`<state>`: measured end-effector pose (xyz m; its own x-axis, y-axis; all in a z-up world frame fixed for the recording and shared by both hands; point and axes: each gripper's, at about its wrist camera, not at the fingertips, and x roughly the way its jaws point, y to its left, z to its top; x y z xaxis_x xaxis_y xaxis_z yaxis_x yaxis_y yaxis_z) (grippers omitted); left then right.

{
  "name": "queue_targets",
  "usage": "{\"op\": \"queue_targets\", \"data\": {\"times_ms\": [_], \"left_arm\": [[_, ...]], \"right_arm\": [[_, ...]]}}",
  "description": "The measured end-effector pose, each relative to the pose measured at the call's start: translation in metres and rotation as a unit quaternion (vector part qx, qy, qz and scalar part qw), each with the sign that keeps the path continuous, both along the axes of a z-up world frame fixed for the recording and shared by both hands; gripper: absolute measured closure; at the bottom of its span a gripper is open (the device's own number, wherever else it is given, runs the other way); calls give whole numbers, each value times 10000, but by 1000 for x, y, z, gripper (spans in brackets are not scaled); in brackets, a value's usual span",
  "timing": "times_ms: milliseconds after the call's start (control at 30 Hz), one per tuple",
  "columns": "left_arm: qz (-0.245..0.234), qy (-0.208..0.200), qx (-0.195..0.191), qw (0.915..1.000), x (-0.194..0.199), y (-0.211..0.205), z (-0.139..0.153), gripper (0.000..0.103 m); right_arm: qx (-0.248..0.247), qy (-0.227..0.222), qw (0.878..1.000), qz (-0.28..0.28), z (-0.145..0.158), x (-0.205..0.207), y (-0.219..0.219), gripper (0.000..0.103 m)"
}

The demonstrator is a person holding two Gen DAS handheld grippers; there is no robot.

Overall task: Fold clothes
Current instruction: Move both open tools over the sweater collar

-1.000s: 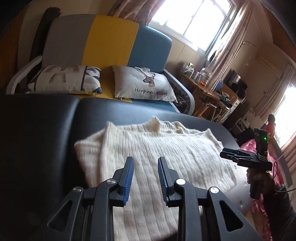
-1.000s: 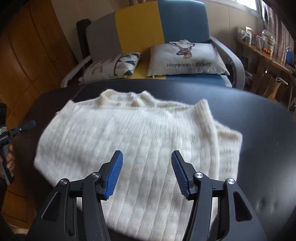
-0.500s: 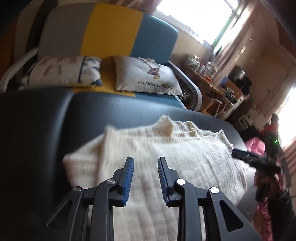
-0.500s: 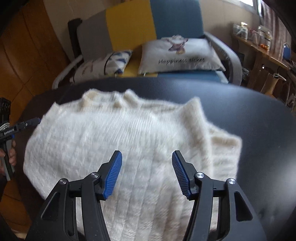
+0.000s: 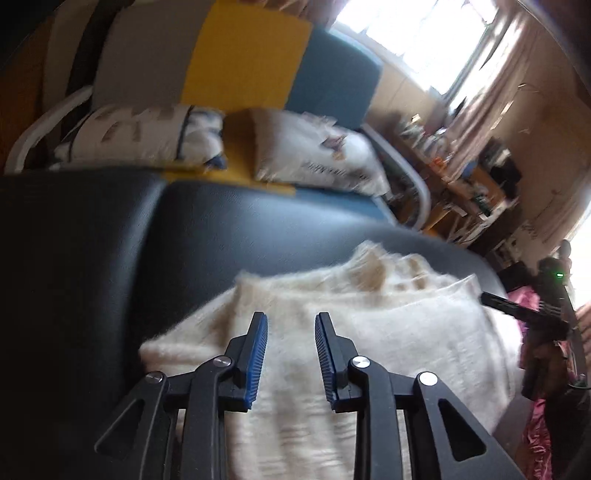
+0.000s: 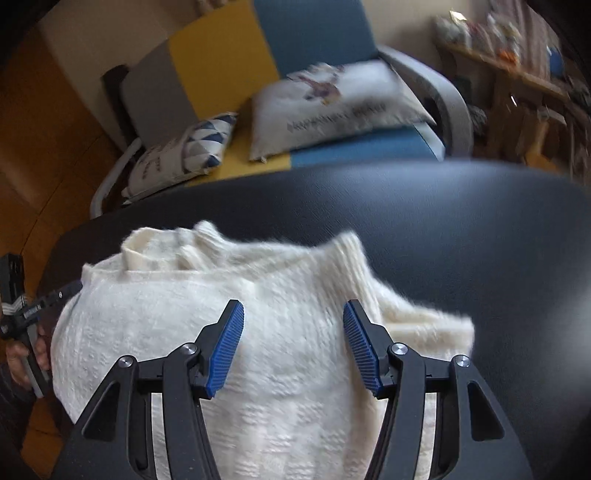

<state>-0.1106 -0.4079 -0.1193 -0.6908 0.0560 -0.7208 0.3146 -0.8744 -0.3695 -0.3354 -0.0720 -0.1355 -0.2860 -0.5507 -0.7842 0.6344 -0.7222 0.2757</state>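
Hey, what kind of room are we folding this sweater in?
Most likely a home living room: a tricolour sofa with throw pillows, curtained windows, and a cluttered wooden shelf.

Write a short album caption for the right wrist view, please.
Open right gripper poised over a cream knit sweater on a black padded surface, a colourful sofa behind.

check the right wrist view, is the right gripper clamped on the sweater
No, the right gripper hangs open over the cream sweater, with nothing between its blue pads.

A home living room: a colour-block sofa (image 6: 236, 74) with cushions (image 6: 340, 107) at top, curtained window (image 5: 424, 40) upper right.
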Motion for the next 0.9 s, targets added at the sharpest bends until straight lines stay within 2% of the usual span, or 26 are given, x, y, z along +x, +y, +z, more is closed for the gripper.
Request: {"op": "queue_targets", "data": {"times_ms": [67,133,233,367,467,600,667,700,767,800,867,900], "left_arm": [[-37,-82,-274,9996,-10,5,5,76],[62,-388,-453,9982,-24,5,-1,76],[332,-870,-347,9951,-31,-6,-26,76],[224,-642,-406,9969,-19,-3,-17,76],[111,-320,-464,9983,-3,4,-2,76],[-210,18,-538,9983,18,27,12,75],[-240,-98,-615,9978,22,38,7,75],[-276,-208,-531,9980,20,41,0,75],[-261,-444,-737,9960,17,48,-15,75],[-254,-561,-840,9946,16,52,-23,75],[-239,-563,-1010,9930,16,58,-17,75],[-205,-515,-919,9942,18,58,-11,75]], "right_arm": [[119,92,9999,84,1,-4,-12,43],[343,-6,9994,-5,-9,-14,-21,43],[563,-85,9982,-169,-26,-26,-27,43],[469,57,9989,-79,-12,-13,-25,43],[197,170,9994,211,3,10,-19,43],[206,275,9980,534,8,44,-15,43],[445,342,9964,636,1,59,-16,43],[554,346,9958,638,-4,64,-15,43],[742,319,9950,584,-16,72,-15,43],[751,298,9953,543,-20,73,-13,41],[654,199,9968,424,-22,72,-8,40],[582,108,9976,349,-18,71,-5,40]]}}
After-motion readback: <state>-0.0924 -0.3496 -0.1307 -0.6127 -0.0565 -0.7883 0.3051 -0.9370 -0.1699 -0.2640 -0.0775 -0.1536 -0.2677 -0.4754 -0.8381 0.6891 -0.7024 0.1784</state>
